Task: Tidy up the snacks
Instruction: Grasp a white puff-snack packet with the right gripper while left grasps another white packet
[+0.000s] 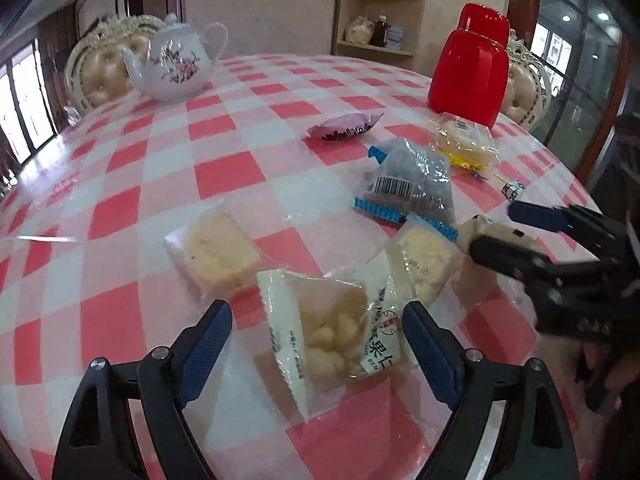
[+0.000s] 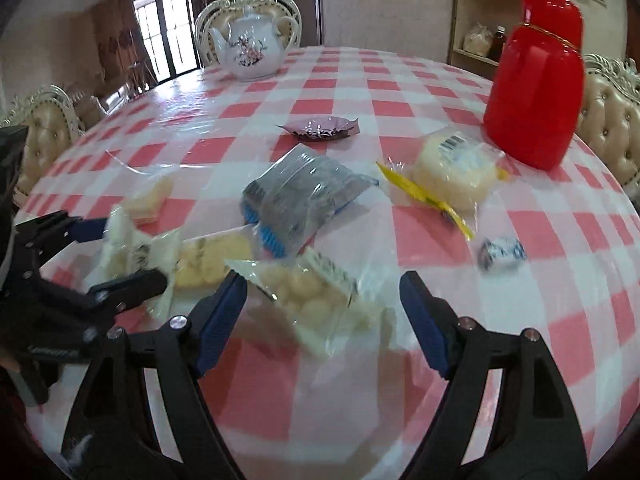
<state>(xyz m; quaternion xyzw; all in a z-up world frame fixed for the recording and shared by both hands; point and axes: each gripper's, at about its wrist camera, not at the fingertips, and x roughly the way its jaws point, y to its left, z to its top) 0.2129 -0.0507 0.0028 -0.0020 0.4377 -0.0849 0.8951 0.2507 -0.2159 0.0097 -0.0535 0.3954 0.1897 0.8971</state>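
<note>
The left gripper (image 1: 318, 328) is wide open and holds nothing. A white snack pack with pale puffy bits (image 1: 332, 332) lies flat on the checked tablecloth (image 1: 120, 184), right between its two blue pads (image 1: 208, 340). The pads do not touch it. The pack's long side runs away from the gripper and leans a bit to one side, so the pads stand on each side of its narrow width. That looks like a good way to pinch it.

The right gripper (image 2: 324, 304) is open too, with nothing in it. Another clear pack of pale puffs (image 2: 308, 292) lies just ahead of it, closer to its left pad than its right. This view is blurry, so I cannot tell if the pad touches the pack.

So each hand has its own pack close by. The left one looks more ready.

A little farther lie two square pale cakes (image 1: 218, 252) in clear wrap, then a dark pack with blue edges (image 1: 412, 184), then a yellow-edged pack (image 1: 466, 144) and a pink one (image 1: 346, 128). At the far side stand a red flask (image 1: 472, 68) and a white teapot (image 1: 172, 68).
</note>
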